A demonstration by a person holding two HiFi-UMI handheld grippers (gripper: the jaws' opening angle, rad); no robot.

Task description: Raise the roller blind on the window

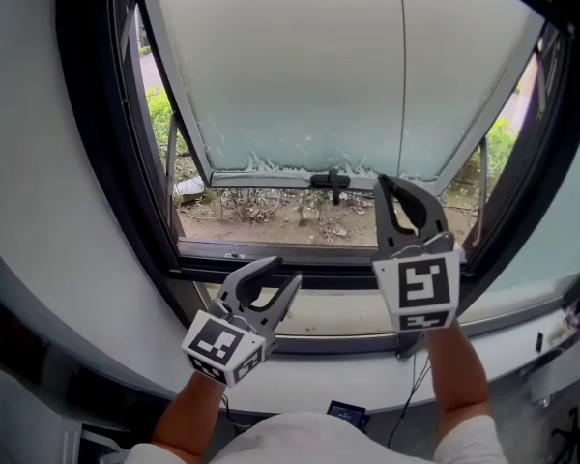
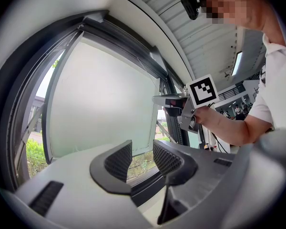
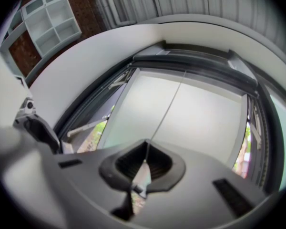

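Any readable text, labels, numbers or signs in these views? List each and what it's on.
No readable text in any view.
Left gripper marker cube, right gripper marker cube: black-and-white square patterns only, no letters or digits.
Small dark object low in the head view: too small to read.

The left claw and the right claw are matte grey plastic, each with two curved, horn-like jaws edged in darker grey. The inner pads are black and finely ribbed. Narrow dark slots are set into the grey housing behind the jaws. Each claw carries a white cube, the left cube and the right cube, printed with black square markers. The person wears a white short-sleeved shirt, its sleeves plain, and a small black camera on the head.
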